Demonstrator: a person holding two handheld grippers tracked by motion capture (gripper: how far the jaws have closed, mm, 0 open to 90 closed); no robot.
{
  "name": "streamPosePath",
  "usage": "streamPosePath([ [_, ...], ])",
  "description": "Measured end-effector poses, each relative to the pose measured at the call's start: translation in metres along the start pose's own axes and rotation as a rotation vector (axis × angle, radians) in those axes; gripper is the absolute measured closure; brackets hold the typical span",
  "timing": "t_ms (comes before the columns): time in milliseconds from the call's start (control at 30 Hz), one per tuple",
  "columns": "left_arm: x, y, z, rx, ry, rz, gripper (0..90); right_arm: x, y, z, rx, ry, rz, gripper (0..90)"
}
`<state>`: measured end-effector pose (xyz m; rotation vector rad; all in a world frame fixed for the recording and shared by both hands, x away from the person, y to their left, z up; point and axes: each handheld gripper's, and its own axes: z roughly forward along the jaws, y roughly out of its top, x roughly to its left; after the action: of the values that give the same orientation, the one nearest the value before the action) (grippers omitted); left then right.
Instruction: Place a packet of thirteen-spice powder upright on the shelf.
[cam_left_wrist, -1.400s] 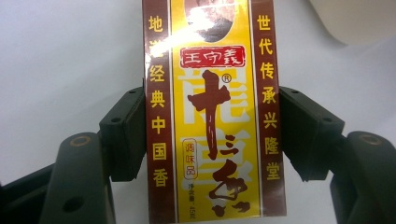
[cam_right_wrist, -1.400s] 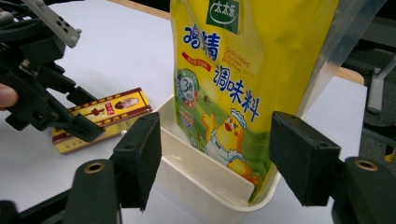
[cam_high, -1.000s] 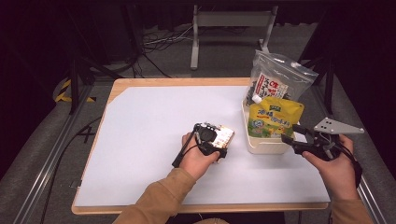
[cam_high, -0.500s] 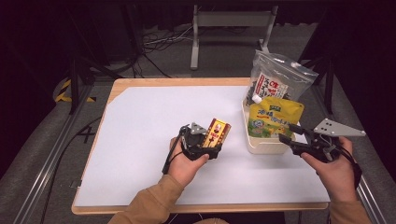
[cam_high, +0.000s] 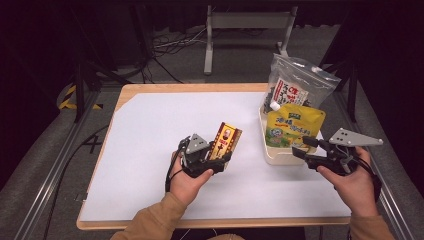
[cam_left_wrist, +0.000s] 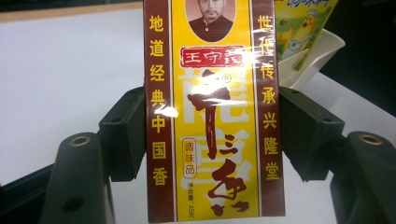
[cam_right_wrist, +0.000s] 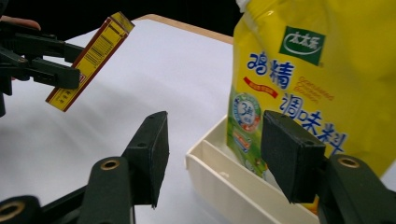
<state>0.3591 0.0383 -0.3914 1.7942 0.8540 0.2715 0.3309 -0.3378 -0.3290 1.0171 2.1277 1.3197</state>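
A yellow and brown seasoning box (cam_high: 226, 141) stands tilted above the middle of the white table top, and my left gripper (cam_high: 216, 159) is shut on its two narrow sides. In the left gripper view the box (cam_left_wrist: 212, 116) shows its printed front between the two pads (cam_left_wrist: 123, 135). My right gripper (cam_high: 300, 148) is open at the near right side of a cream tray (cam_high: 272, 156). Its jaws (cam_right_wrist: 215, 158) point at the tray's corner (cam_right_wrist: 219, 179) and at a yellow pouch (cam_right_wrist: 299, 79) that stands in the tray, touching neither.
A clear bag with a white label (cam_high: 295, 87) stands behind the yellow pouch (cam_high: 290, 125) in the tray. The white sheet (cam_high: 150, 130) covers the wooden table, whose right edge lies close to the tray. Dark floor, cables and a metal stand lie beyond.
My left hand has moved left, away from the tray, with the box, which has turned its yellow front up toward the camera. The right gripper has barely moved.
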Motion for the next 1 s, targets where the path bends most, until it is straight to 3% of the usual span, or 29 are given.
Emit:
streamPosePath([
  [233,0.004,-0.006,-0.007,-0.032,0.014,0.048,32.3,0.011,0.004,0.009,0.042,0.074,0.052,45.7],
  [367,0.003,-0.008,-0.007,-0.034,0.004,0.061,32.3,0.015,0.011,0.016,0.089,0.079,0.028,45.7],
  [633,-0.001,-0.009,-0.013,-0.050,0.001,0.065,32.3,0.028,0.044,0.025,0.171,0.123,0.019,47.6],
  [767,-0.003,-0.008,-0.015,-0.056,0.003,0.072,32.3,0.030,0.056,0.029,0.194,0.159,0.044,48.2],
  [867,-0.005,-0.006,-0.016,-0.063,0.007,0.093,32.3,0.031,0.069,0.035,0.223,0.230,0.099,46.6],
  [1000,-0.009,-0.008,-0.018,-0.061,0.007,0.127,32.3,0.033,0.085,0.044,0.250,0.268,0.120,45.6],
])
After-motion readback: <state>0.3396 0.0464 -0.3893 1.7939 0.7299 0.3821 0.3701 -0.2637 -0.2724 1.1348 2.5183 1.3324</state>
